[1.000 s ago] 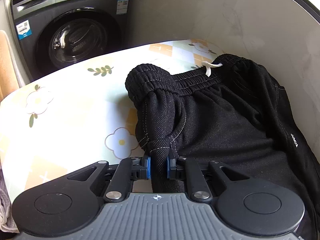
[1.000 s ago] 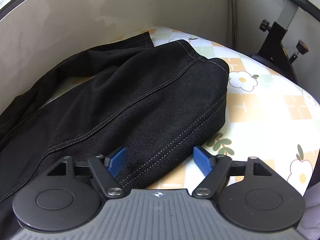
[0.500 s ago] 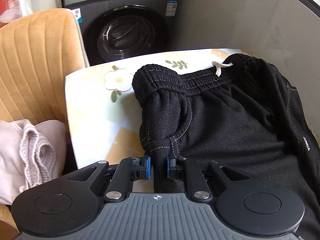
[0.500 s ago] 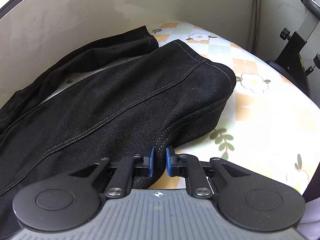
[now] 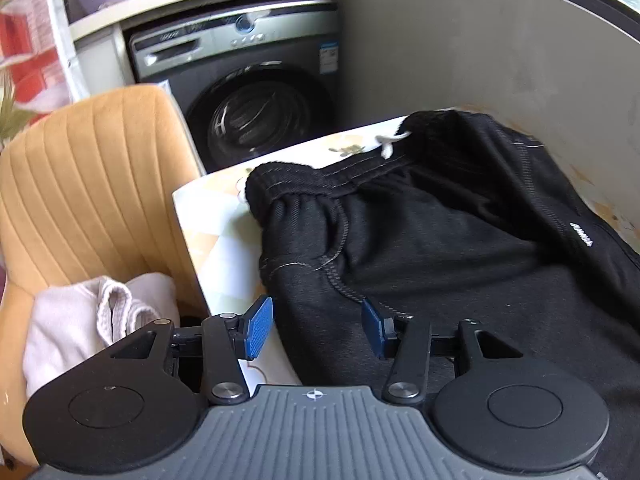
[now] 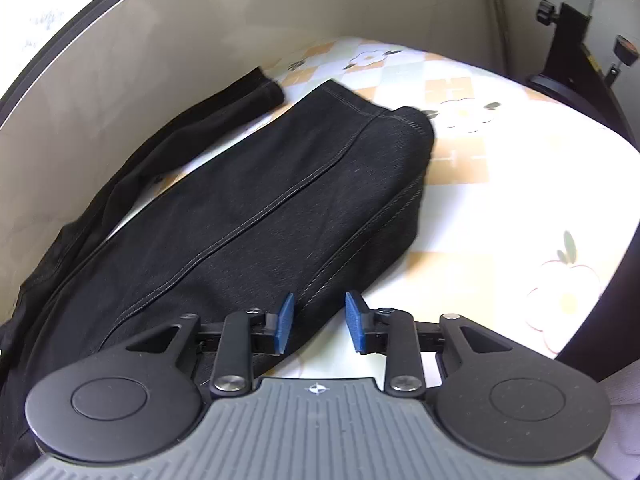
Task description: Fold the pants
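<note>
Black pants lie on a flower-patterned table. The left wrist view shows the waist end (image 5: 440,232) with its elastic waistband and a white drawstring (image 5: 390,146). My left gripper (image 5: 316,330) is open, its blue pads on either side of the pants' near edge. The right wrist view shows the leg end (image 6: 280,200); one leg lies on top, the other leg's cuff (image 6: 256,92) lies near the wall. My right gripper (image 6: 318,322) is open over the leg's near seam, holding nothing.
A tan padded chair (image 5: 88,184) with pale cloths (image 5: 88,316) on its seat stands left of the table's corner (image 5: 180,200). A washing machine (image 5: 256,92) is behind. A wall (image 6: 160,40) borders the table's far side. A black stand (image 6: 576,44) is at the right.
Both grippers have opened and let go of the pants. The left view has shifted left and back, showing the chair and the table's corner. The pants now lie flatter on the table.
</note>
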`<state>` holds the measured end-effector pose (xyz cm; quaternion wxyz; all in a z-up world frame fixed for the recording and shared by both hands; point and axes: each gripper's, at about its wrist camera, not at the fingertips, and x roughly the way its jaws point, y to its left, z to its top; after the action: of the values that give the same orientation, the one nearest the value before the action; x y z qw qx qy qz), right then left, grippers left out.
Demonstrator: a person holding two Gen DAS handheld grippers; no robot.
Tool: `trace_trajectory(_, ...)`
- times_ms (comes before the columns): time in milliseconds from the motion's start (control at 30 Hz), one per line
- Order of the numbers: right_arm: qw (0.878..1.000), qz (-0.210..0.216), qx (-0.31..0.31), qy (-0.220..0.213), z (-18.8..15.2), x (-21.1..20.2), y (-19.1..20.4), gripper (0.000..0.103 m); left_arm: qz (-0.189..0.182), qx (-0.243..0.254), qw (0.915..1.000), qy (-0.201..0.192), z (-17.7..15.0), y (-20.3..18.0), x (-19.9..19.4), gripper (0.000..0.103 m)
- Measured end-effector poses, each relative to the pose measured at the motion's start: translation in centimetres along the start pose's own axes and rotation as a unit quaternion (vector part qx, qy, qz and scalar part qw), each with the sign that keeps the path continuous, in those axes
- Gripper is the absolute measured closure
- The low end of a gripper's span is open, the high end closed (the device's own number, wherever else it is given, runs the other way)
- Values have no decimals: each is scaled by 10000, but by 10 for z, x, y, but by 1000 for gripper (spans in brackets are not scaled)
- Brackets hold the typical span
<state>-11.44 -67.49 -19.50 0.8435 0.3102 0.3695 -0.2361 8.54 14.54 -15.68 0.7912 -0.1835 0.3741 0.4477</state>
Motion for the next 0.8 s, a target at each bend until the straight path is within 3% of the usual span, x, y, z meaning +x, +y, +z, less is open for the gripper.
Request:
trace_trajectory(100,9995,-31,263,-159,11,-4,-23,61,-497,505,9969,-330,-7,-31,-22,52)
trace_trajectory(167,9984,-55,486,-272,17,-3,-33,54,-994,948,9899,-361,-17,-57,-30,52)
trace_trajectory(333,9935,-240,968,-547,34,2,-44,51,-2079,2037,9565,-223,-54,-126,-52,52)
trace_trajectory(400,9934,-749,630,-594,44,10,-30,54,-2253,2449,9427,-242,-71,-148,-58,52)
trace_trajectory(467,9914,-1112,83,-685,57,28,-4,83,-2376,2783,9305,-180,-89,-165,-61,52)
trace_trajectory(533,9870,-1158,-708,-857,57,33,33,86,-2441,3029,9212,-53,-103,-173,-61,52)
trace_trajectory(667,9670,-573,-2343,-816,40,44,104,87,-2464,3252,9128,204,-121,-177,-54,52)
trace_trajectory(733,9638,-229,-2607,-503,32,55,123,87,-2459,3254,9124,341,-126,-178,-47,52)
trace_trajectory(800,9701,44,-2426,-115,28,66,126,86,-2504,3159,9142,410,-129,-177,-45,52)
